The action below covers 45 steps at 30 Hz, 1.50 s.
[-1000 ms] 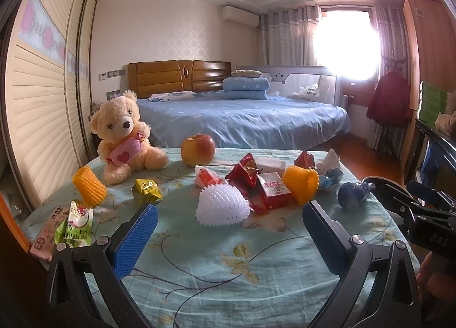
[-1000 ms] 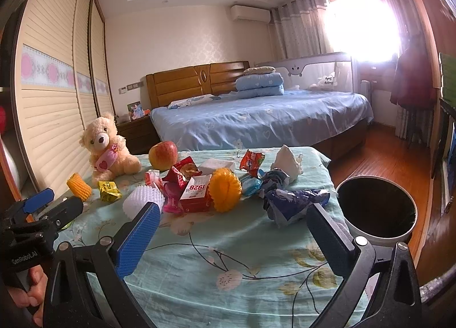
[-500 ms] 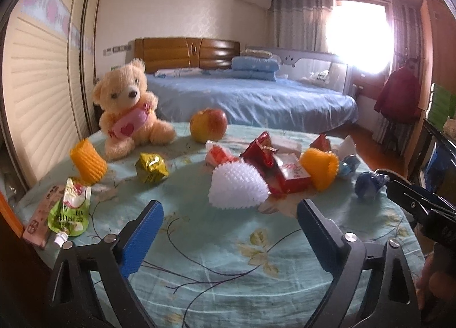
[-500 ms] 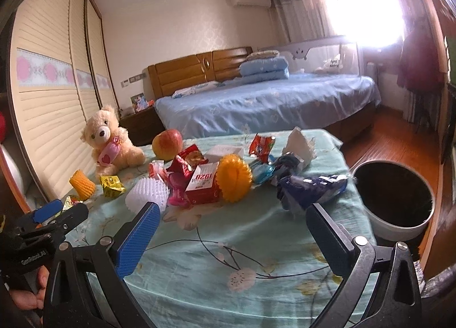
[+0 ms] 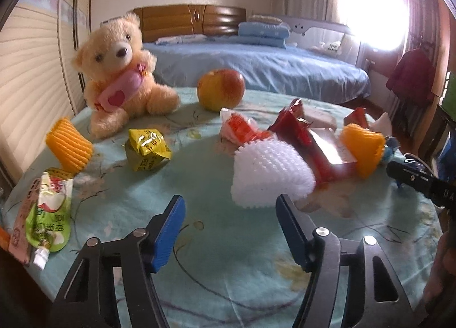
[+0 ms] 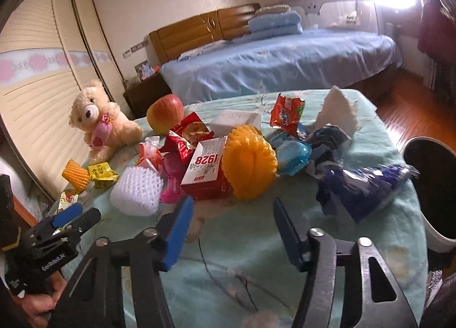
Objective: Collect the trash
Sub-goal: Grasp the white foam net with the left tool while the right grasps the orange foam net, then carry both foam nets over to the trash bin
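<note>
Reaching in: my left gripper (image 5: 229, 212) and right gripper (image 6: 232, 215), both empty, have just been narrowing; next, grab the white foam net (image 5: 270, 176).

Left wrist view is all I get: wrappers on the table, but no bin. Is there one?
Observer: Yes. In the right wrist view a white bin with a dark inside stands just off the table, on its right side.
Operator: What lies nearest it?
Observer: A crumpled dark blue bag, at that edge of the cloth.
Operator: Is the right gripper carrying anything?
Observer: No. The right gripper has just been closing its fingers, with nothing between them.
</note>
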### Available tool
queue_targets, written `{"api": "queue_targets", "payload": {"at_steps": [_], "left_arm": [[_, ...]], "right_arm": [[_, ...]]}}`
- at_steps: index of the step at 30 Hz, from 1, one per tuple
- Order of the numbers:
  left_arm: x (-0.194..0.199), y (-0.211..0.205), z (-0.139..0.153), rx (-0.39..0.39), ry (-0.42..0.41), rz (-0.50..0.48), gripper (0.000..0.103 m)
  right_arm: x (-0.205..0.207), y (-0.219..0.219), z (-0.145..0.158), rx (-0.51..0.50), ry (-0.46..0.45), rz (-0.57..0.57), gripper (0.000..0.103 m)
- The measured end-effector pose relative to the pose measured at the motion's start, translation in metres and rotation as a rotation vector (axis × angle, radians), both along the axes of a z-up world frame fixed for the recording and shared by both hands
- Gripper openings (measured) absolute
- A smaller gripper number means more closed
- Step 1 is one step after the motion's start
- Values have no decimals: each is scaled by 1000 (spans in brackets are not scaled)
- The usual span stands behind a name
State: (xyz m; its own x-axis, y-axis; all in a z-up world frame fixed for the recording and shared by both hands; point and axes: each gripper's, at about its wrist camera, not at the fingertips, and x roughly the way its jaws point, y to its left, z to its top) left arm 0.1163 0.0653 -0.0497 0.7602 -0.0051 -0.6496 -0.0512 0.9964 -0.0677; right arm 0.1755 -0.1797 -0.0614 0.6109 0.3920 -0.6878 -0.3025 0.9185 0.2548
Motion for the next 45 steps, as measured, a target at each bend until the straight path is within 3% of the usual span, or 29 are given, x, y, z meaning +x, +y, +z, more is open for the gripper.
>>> {"api": "queue_targets", "payload": {"at_steps": [8,10,13,14,15,17,25,28,30,32,36,41,44,45], "left_arm": [[42,3,-18,-12,45,-54,64],[50,0,-24,-12,66,-78,59],[60,-2,-26,-24,83,-110,41],[63,-2,-26,-28,85,-118,30],[64,-3,-26,-28,86,-123,24],[64,-3,-26,-28,78,-132,11],[40,0,-22,-46,33,-135,9],[29,2,-16,-61,20,-122,9],[25,3,-13,-68,16,-119,9],[24,6,-11,-64,11,-112,9],[26,5,-10,-79,15,-114,9],[30,0,-9,-80,21,-131,9],[32,0,-9,-83,23,-135,9],[32,0,-8,-84,23,-136,9]], "right_arm": [[35,12,-16,-1,67,20,48],[41,15,-20,-6,77,24,46],[49,17,-26,0,93,29,37],[51,17,-26,9,93,30,31],[51,17,-26,14,89,31,17],[51,18,-23,4,80,33,0],[33,9,-16,22,63,32,0],[33,2,-12,56,63,8,14],[36,-2,-8,62,41,-11,42],[39,-1,-4,42,14,-26,46],[49,6,1,-3,-23,-23,48],[71,16,-12,-37,-1,2,46],[73,17,-13,-36,-2,12,20],[71,16,-11,-34,-7,11,18]]}}
